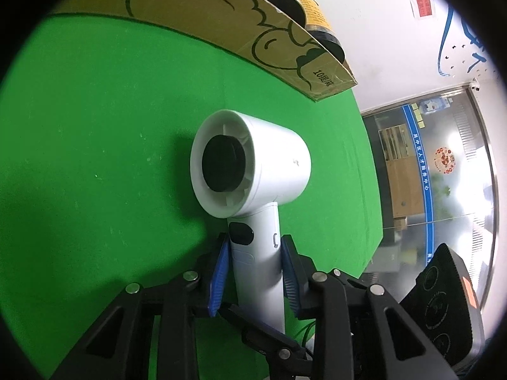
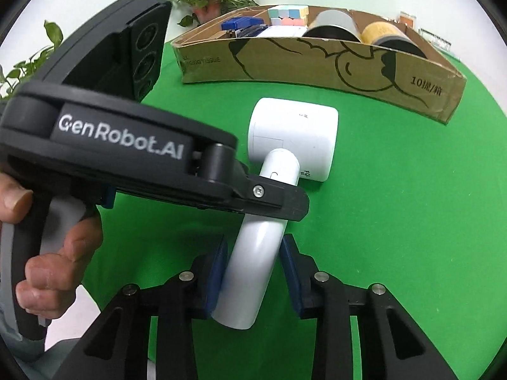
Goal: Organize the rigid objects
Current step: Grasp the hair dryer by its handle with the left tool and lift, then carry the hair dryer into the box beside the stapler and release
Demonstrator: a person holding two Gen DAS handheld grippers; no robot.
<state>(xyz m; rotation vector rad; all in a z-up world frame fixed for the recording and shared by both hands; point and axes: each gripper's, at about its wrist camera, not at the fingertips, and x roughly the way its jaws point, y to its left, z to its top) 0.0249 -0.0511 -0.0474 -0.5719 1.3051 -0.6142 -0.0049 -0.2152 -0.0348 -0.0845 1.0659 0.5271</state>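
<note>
White hair dryer point(image 1: 253, 171) smooth plastic, on green cloth point(image 1: 95, 126) nr cardboard box point(image 2: 317, 63). L gripper point(image 1: 253, 253) clamps handle. R gripper point(image 2: 253, 272) pads straddle handle end, contact unclear. R view only: cube point(image 2: 288, 15), tins in box.

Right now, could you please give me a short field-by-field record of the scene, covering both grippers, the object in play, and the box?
object in play: white hair dryer, not in the box
left gripper: pads closed against the dryer handle
right gripper: jaws straddle the handle's lower end, gap visible on one side
surface: green table cover
container: cardboard box behind the dryer
box contents: pastel cube, metal can, yellow-labelled can, blue item
</note>
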